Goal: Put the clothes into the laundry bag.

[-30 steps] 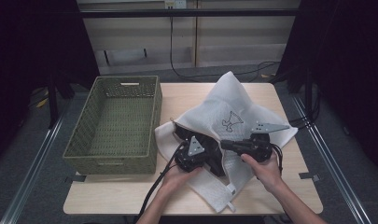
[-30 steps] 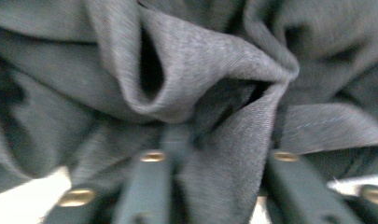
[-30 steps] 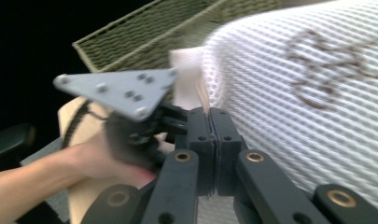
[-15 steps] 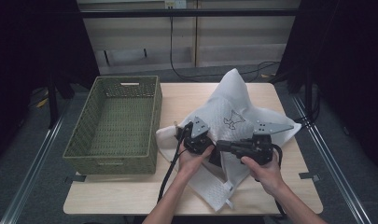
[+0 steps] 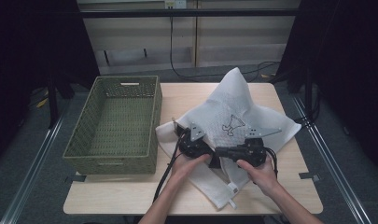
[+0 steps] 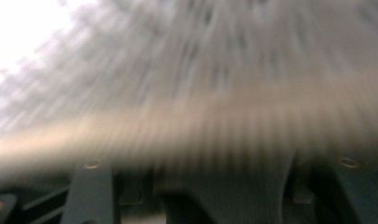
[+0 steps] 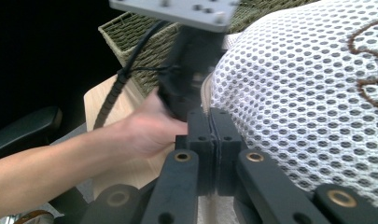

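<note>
White mesh laundry bag (image 5: 233, 121) with a brown embroidered mark lies on the pale wooden table (image 5: 191, 95), peak raised at the far end, long axis running from that peak to the near hem beneath both grippers. Since the earlier frame its peak stands taller. Right gripper (image 7: 210, 140) is clamped on the bag's edge. Left gripper (image 5: 196, 144), just left of it, has just been opening; blur hides any contents. Green woven basket (image 5: 114, 121) sits further left.

Two forearms coming in from the near edge, left tongs (image 5: 192, 142) gripped in the left hand (image 5: 189, 163), jaws just been opening, right tongs (image 7: 213, 135) in the right hand (image 5: 260, 171), pointing toward the left tongs, jaws pressed together
</note>
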Action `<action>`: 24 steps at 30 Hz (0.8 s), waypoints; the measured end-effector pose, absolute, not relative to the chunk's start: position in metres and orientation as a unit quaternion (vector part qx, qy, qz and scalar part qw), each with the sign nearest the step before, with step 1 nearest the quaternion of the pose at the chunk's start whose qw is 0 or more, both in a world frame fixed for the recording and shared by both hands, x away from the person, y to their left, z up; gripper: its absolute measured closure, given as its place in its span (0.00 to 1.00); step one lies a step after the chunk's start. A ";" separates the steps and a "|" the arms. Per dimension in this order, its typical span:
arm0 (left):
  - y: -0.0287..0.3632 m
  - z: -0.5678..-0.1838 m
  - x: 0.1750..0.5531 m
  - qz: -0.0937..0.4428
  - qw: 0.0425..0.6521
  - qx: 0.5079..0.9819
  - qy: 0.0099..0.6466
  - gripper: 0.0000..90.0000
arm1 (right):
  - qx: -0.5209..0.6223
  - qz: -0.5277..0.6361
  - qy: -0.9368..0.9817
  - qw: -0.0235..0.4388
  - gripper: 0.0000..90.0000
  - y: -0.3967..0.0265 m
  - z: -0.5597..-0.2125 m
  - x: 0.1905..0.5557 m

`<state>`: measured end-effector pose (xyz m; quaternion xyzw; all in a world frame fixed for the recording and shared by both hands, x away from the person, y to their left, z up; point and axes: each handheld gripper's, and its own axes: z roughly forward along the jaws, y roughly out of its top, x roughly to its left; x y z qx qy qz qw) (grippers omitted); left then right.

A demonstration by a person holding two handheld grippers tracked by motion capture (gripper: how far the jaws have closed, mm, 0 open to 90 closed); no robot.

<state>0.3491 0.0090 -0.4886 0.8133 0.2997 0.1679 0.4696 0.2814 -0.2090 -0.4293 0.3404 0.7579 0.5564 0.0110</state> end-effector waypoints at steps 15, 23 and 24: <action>0.058 -0.489 0.298 0.173 0.419 0.856 0.248 0.45 | 0.348 0.555 0.756 0.014 0.98 -0.201 -0.430 0.291; 0.062 -0.506 0.305 0.150 0.389 0.868 0.270 0.48 | 0.333 0.522 0.785 -0.002 0.98 -0.175 -0.446 0.294; 0.062 -0.506 0.305 0.150 0.389 0.868 0.270 0.44 | 0.333 0.522 0.785 -0.002 0.98 -0.175 -0.446 0.294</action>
